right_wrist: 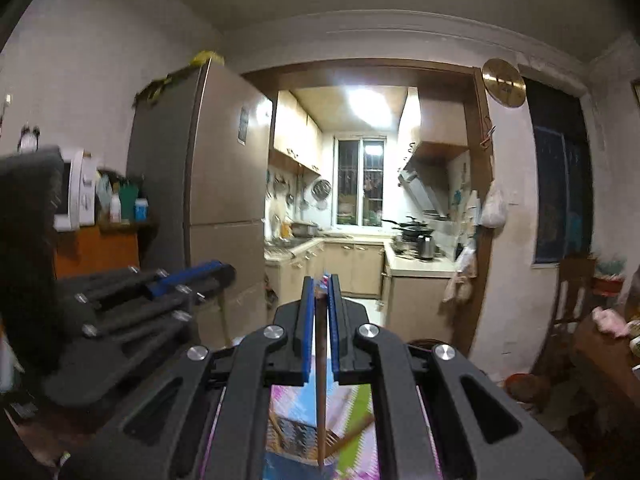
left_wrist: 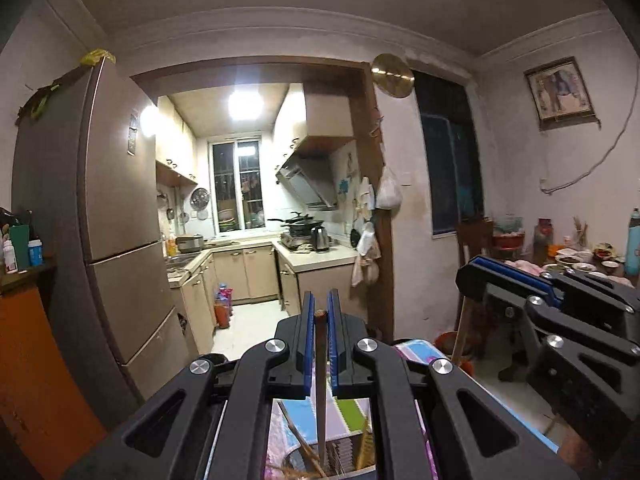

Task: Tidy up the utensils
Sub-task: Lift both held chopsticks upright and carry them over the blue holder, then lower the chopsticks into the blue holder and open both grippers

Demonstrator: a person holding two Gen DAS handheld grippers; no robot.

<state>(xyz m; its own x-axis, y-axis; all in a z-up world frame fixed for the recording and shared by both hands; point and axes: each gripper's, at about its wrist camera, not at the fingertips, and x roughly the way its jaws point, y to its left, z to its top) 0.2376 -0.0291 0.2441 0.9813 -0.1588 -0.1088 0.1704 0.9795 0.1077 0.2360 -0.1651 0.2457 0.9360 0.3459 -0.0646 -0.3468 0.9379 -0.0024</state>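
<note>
My left gripper (left_wrist: 320, 308) is shut on a brown wooden chopstick (left_wrist: 320, 384) that hangs straight down from its blue pads. Beneath it stands a perforated utensil holder (left_wrist: 340, 454) with more chopsticks, on a colourful tablecloth (left_wrist: 352, 412). In the right wrist view, my right gripper (right_wrist: 321, 286) is shut on a second chopstick (right_wrist: 319, 392), also hanging down. Another chopstick (right_wrist: 356, 432) lies slanted over the holder (right_wrist: 294, 436) below. Both grippers are held level, side by side: the right gripper (left_wrist: 480, 266) shows at the right of the left wrist view, and the left gripper (right_wrist: 222, 270) at the left of the right wrist view.
Ahead stands a tall fridge (left_wrist: 120, 208) beside a doorway into a lit kitchen (left_wrist: 248, 240). An orange cabinet (left_wrist: 36, 360) with bottles is at the left, with a microwave (right_wrist: 74, 188) on it. A table with bowls (left_wrist: 580, 264) and a wooden chair (right_wrist: 572, 300) stand at the right.
</note>
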